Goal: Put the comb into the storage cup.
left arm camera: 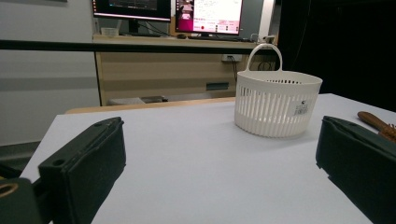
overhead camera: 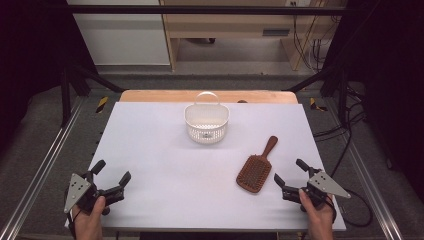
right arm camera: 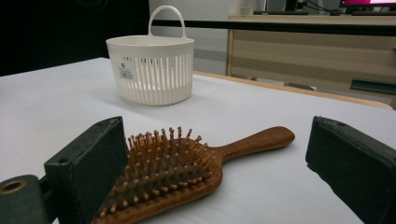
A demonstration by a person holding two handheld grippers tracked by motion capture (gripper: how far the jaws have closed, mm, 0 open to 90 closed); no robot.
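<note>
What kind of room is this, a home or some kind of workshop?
Most likely a lab or office test bench, not a home: a metal frame borders the table, loose cables trail over the floor, and lit monitors stand on a desk behind.

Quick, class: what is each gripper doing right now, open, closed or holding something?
Left gripper: open, holding nothing.
Right gripper: open, holding nothing; hairbrush lies just ahead.

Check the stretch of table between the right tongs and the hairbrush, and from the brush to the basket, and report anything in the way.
Nothing visible blocks either stretch. The right tongs stand open just beside the wooden hairbrush, which lies bristles up. Bare white table separates the brush from the white slotted basket, which stands upright with its top open.
</note>
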